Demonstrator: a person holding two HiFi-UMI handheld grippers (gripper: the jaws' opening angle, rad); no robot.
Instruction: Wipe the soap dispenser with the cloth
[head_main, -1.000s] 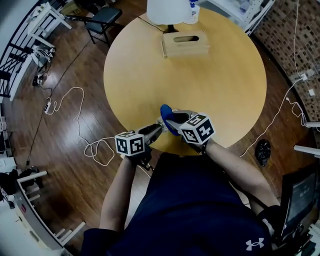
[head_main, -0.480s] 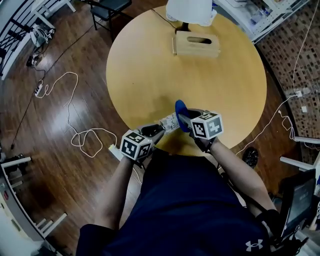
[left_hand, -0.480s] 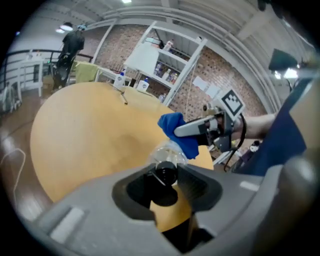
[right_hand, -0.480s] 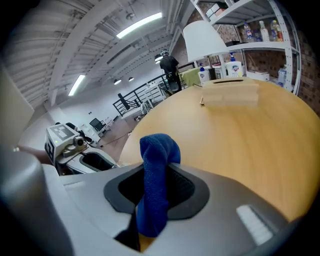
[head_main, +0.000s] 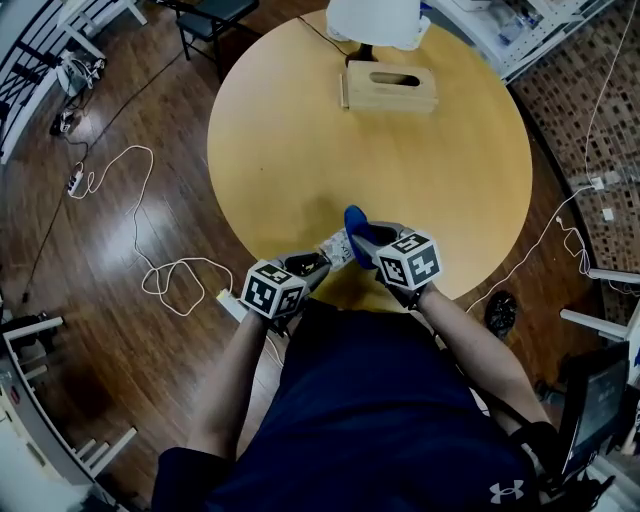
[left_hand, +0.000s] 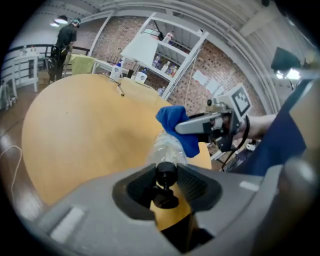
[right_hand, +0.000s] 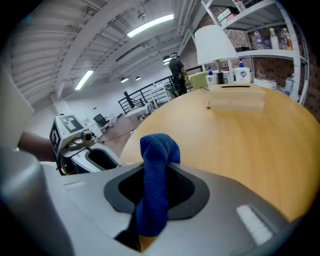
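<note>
A clear soap dispenser (head_main: 337, 246) with a black pump top (left_hand: 165, 171) lies nearly level over the near edge of the round wooden table (head_main: 300, 130). My left gripper (head_main: 318, 262) is shut on its pump end, and in the left gripper view the bottle (left_hand: 167, 150) points away from the left gripper (left_hand: 167, 184). A blue cloth (head_main: 356, 228) is pinched in my right gripper (head_main: 366, 243), which is shut on it. The cloth (left_hand: 174, 123) is draped against the bottle's far end. In the right gripper view the cloth (right_hand: 154, 175) hangs through the right gripper (right_hand: 152, 192).
A wooden tissue box (head_main: 388, 88) and a white lamp shade (head_main: 375, 20) stand at the table's far side. Cables (head_main: 150, 275) lie on the wood floor to the left, and a chair (head_main: 205, 12) stands beyond. A person (left_hand: 65, 36) stands far off.
Both grippers have sunk a little towards the table's near edge, still together. The left gripper has rolled somewhat. Both holds are unchanged.
</note>
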